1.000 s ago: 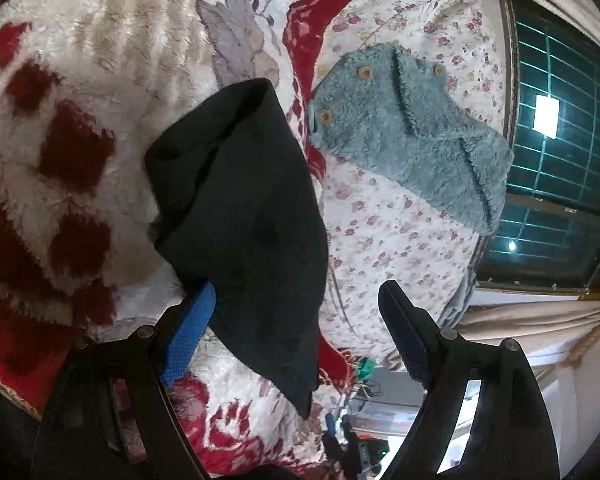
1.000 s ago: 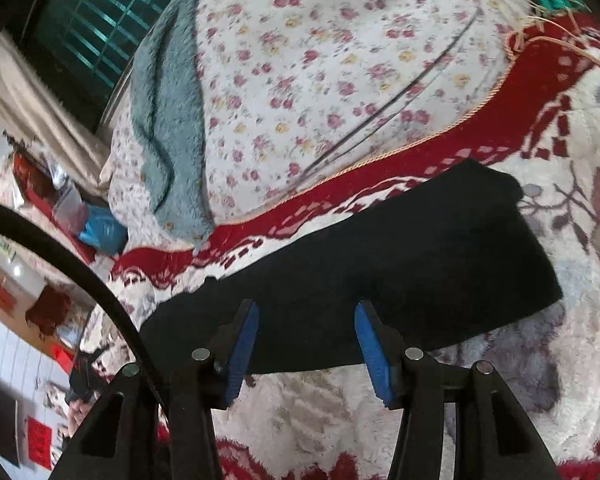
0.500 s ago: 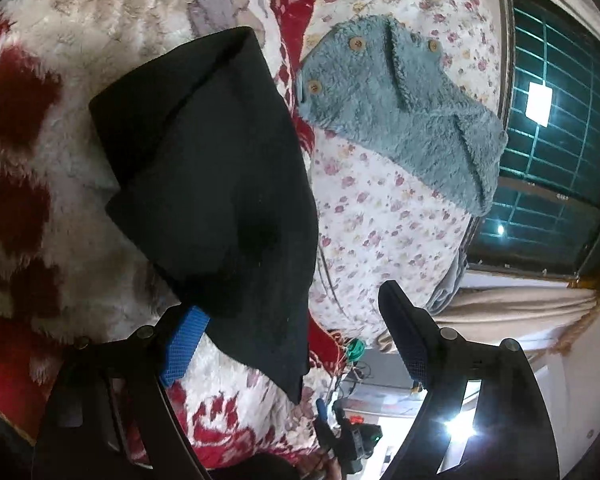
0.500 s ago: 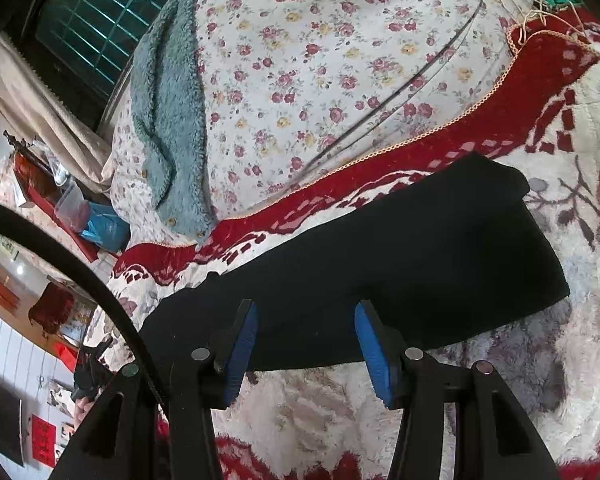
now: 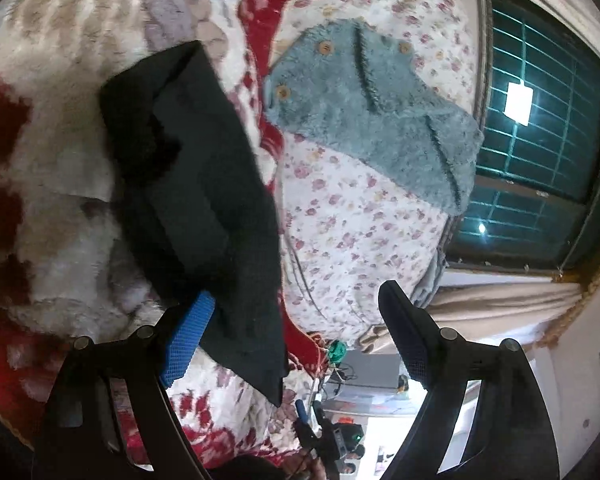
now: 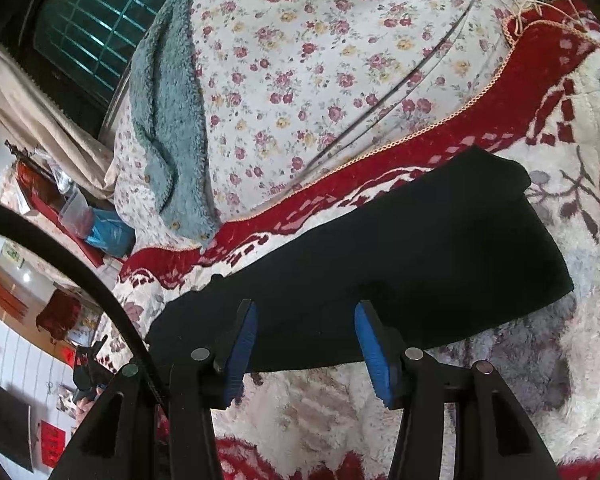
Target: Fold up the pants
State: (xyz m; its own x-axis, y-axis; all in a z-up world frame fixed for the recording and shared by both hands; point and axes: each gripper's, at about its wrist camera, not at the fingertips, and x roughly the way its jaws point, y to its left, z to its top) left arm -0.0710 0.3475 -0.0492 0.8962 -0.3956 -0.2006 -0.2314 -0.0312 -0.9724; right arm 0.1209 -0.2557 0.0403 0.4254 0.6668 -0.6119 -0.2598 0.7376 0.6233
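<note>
- From my left gripper (image 5: 292, 332), the black pants (image 5: 204, 200) lie on the red-and-cream plush blanket (image 5: 40, 152), already doubled, one layer showing over another.
- Its tongs stand wide apart, one pad against the cloth's near edge, nothing clamped.
- My right gripper (image 6: 304, 340) hovers apart over the pants (image 6: 380, 264), holding nothing.
- I judge one more fold remains.
- A teal fleece garment (image 5: 372, 120) lies well aside on the floral sheet (image 6: 320, 80).

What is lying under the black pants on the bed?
The black pants lie on a red-and-cream plush blanket. The blanket's pattern directly beneath them is covered and cannot be seen.
</note>
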